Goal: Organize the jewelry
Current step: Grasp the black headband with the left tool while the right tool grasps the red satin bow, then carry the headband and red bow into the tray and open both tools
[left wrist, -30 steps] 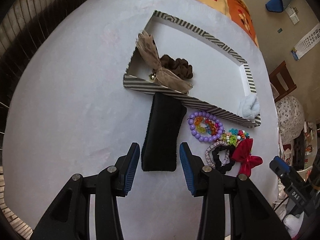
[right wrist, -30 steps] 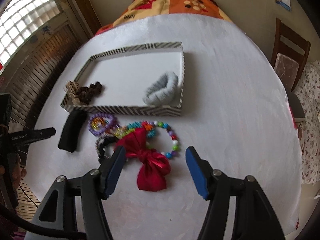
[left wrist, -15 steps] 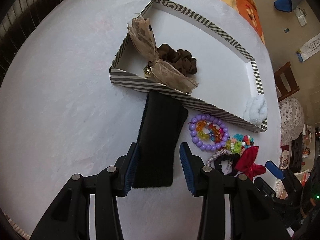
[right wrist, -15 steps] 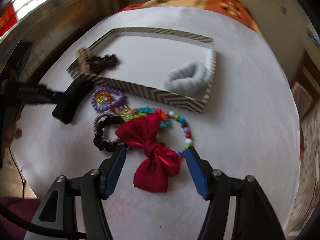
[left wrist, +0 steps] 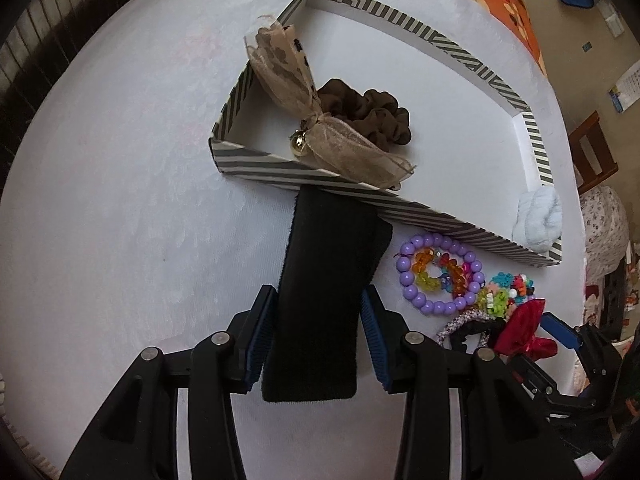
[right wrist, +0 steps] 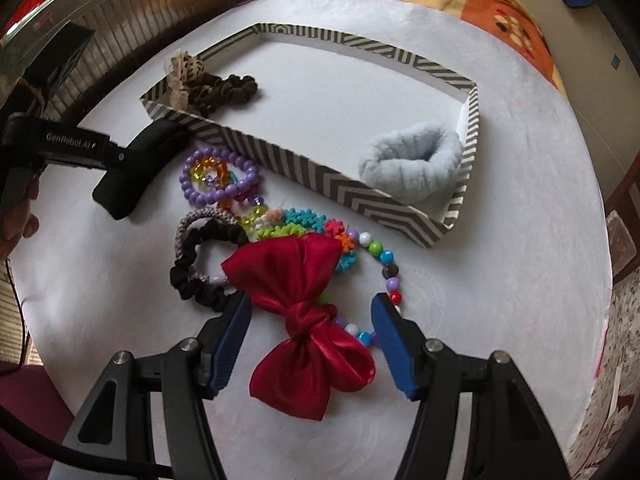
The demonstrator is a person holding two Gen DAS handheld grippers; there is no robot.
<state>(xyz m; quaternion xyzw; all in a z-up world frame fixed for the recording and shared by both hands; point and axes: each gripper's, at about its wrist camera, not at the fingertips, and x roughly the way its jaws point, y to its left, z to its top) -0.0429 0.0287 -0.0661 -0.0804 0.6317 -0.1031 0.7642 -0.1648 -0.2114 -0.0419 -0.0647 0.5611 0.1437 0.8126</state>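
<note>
Left wrist view had the left gripper (left wrist: 318, 336) pointing down with its blue-padded jaws spread on either side of the flat black fabric headband (left wrist: 326, 280). The pads sat right beside the band's long edges, but I couldn't tell if they were actually pressing it. The headband's far end butted against the near wall of the striped grey-and-white cardboard tray (left wrist: 420, 212), which lay on the white-covered table (left wrist: 120, 200). Inside the tray's left corner sat the beige sheer ribbon bow with a small gold bell (left wrist: 320, 136) and the brown fabric scrunchie (left wrist: 372, 116); the pale blue fluffy scrunchie (right wrist: 412, 168) was in the right corner.

Right wrist view showed the right gripper (right wrist: 312, 338) spread wide over the red satin bow (right wrist: 304, 320), pads apart from it. Just beside the bow: the black scrunchie (right wrist: 196, 272), the purple bead bracelet (right wrist: 220, 184) and the multicoloured bead necklace (right wrist: 384, 264), all outside the tray near its front wall.
</note>
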